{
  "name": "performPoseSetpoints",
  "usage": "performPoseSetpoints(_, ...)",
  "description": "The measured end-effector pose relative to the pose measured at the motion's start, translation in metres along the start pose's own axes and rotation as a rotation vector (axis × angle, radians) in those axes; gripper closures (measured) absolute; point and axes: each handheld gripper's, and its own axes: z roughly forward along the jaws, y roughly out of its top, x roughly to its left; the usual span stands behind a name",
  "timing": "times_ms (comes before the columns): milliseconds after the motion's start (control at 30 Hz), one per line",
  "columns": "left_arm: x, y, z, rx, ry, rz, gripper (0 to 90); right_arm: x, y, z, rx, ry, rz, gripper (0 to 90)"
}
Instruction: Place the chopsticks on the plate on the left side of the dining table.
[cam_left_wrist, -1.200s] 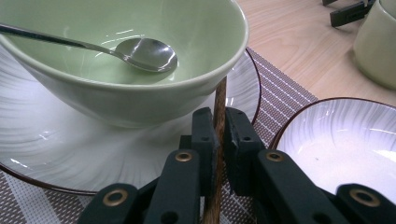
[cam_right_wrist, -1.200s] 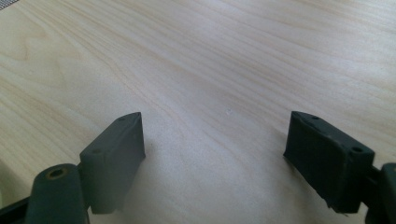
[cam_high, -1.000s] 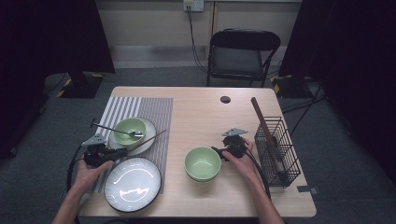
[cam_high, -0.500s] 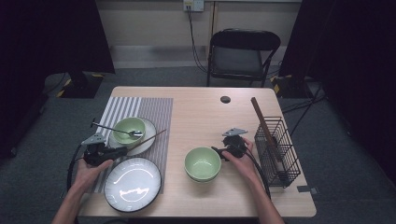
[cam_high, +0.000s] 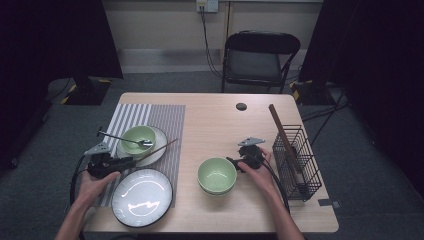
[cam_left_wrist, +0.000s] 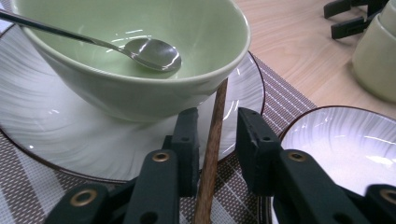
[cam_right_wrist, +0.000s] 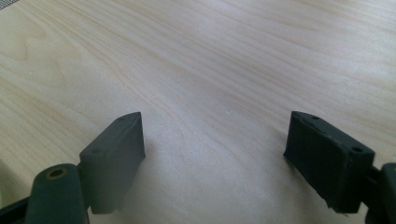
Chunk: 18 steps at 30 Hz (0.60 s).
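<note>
Two grippers: mine.
Left gripper (cam_left_wrist: 212, 135): jaws just opening, chopstick (cam_left_wrist: 212, 140) loose between them.
Right gripper (cam_right_wrist: 215, 154): wide, over bare tabletop (cam_right_wrist: 210, 60).

High view: fixed cam above the person's side, facing fwd and down over the whole worktop (cam_high: 215, 115). Left gripper view: cam rides the left tongs (cam_left_wrist: 215, 140), low and very close, looking along its 2 jaws at a wooden chopstick (cam_left_wrist: 212, 144) and a green bowl (cam_left_wrist: 140, 65) on a white plate (cam_left_wrist: 56, 135); high view shares that bowl (cam_high: 138, 138) and the left tongs (cam_high: 131, 161). Right gripper view: cam on the right tongs (cam_right_wrist: 215, 144), tilted down, close on bare worktop (cam_right_wrist: 210, 56).
</note>
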Motion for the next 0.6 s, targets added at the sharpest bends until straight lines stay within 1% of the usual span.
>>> performPoseSetpoints(33,-0.001,0.001,-0.002,0.002,-0.002,0.007,63.9,0.0,0.0,0.0,0.001,0.0,0.002,19.1)
performPoseSetpoints(67,-0.003,0.001,-0.003,-0.002,0.0,0.004,63.9,0.0,0.0,0.0,0.001,0.0,0.002,19.1)
performPoseSetpoints(133,-0.006,0.003,-0.007,-0.018,0.007,-0.005,57.8,0.0,0.0,0.0,0.001,-0.001,0.002,19.1)
performPoseSetpoints(167,-0.011,0.006,-0.008,-0.019,0.018,0.012,52.3,0.0,0.0,0.0,0.0,0.001,0.002,19.1)
performPoseSetpoints(233,-0.013,0.007,-0.008,-0.016,0.015,0.014,50.9,0.0,0.0,0.0,0.001,-0.001,0.002,19.0)
performPoseSetpoints(267,-0.016,0.009,-0.008,-0.014,0.016,0.027,49.1,0.0,0.0,0.0,0.001,-0.002,0.002,19.0)
performPoseSetpoints(367,-0.026,0.017,-0.008,-0.024,0.003,0.051,45.1,0.0,0.0,0.0,0.002,-0.003,0.004,18.8)
performPoseSetpoints(433,-0.03,0.022,-0.005,-0.038,-0.004,0.063,42.1,0.0,0.001,0.001,0.005,-0.007,0.003,18.5)
performPoseSetpoints(467,-0.033,0.025,-0.002,-0.044,-0.005,0.06,41.6,0.0,0.002,0.001,0.011,-0.005,0.006,18.4)
performPoseSetpoints(533,-0.036,0.031,0.004,-0.035,-0.01,0.066,39.3,0.0,0.005,0.003,0.016,-0.017,0.019,18.8)
performPoseSetpoints(600,-0.042,0.037,0.011,-0.03,-0.017,0.074,36.2,-0.001,0.006,0.004,0.013,-0.018,0.015,20.0)
